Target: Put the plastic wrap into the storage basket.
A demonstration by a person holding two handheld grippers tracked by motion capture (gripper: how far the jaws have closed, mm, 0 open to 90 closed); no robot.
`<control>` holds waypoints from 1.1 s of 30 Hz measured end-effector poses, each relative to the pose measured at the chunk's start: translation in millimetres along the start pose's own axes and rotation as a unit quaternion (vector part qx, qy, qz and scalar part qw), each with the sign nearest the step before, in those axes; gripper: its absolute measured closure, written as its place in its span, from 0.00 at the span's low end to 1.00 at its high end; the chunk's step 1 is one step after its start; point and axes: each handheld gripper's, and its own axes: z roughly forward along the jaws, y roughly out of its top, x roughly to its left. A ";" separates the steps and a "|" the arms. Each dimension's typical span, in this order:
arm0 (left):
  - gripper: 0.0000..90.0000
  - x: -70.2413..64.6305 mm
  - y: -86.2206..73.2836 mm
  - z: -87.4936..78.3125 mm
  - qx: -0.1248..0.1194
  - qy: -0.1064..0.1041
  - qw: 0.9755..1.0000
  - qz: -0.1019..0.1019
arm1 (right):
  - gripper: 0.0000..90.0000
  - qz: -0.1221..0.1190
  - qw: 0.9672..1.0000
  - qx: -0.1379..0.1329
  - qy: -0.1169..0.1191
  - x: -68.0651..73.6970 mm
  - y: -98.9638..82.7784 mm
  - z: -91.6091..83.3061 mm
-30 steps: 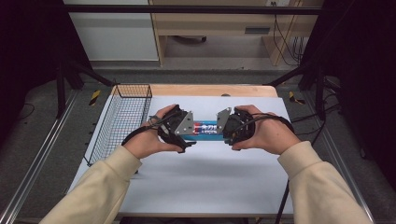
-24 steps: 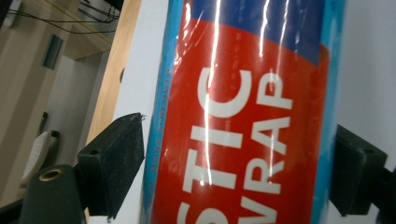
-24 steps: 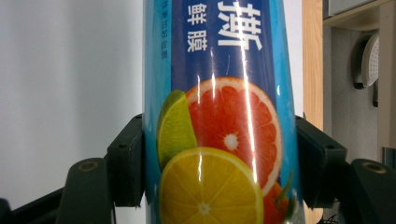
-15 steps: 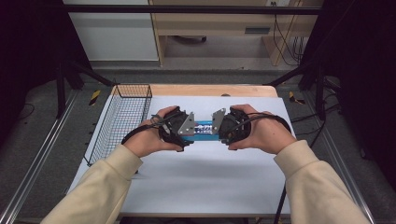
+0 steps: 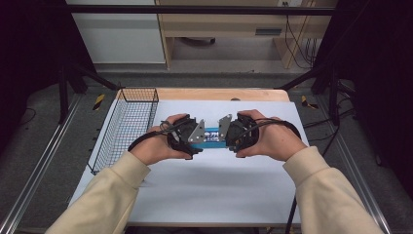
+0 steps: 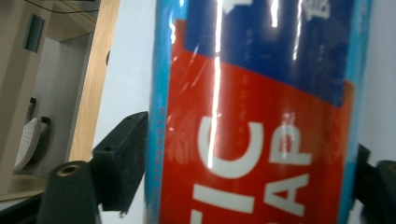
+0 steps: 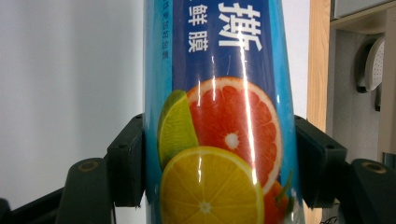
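Currently, a blue box of plastic wrap (image 5: 210, 137) is held level just above the white desk (image 5: 209, 195), near its middle, with one gripper at each end. The left gripper (image 5: 187, 139) is seen at the box's left end in the high view, and the right gripper (image 5: 233, 136) at its right end; both hands are wrapped around the gripper bodies. In the left gripper view, the box is seen lengthwise between the two black jaws, its red panel with white letters close to the camera; the jaws have just been closing, and both pads now lie against the box's long edges, so the box is grasped there. In the right gripper view, the end printed with citrus slices is clamped between the jaws, both pads pressed flat against its sides. A wire basket (image 5: 127, 124) is seen standing on the desk's left edge, apart from the box. A strip of bare wood is visible along the desk's far side.
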 end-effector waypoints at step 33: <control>0.35 -15.6 -12.9 -7.3 0.018 0.020 1.000 0.008 | 0.07 -0.007 1.000 -0.002 -0.030 3.2 -14.5 7.7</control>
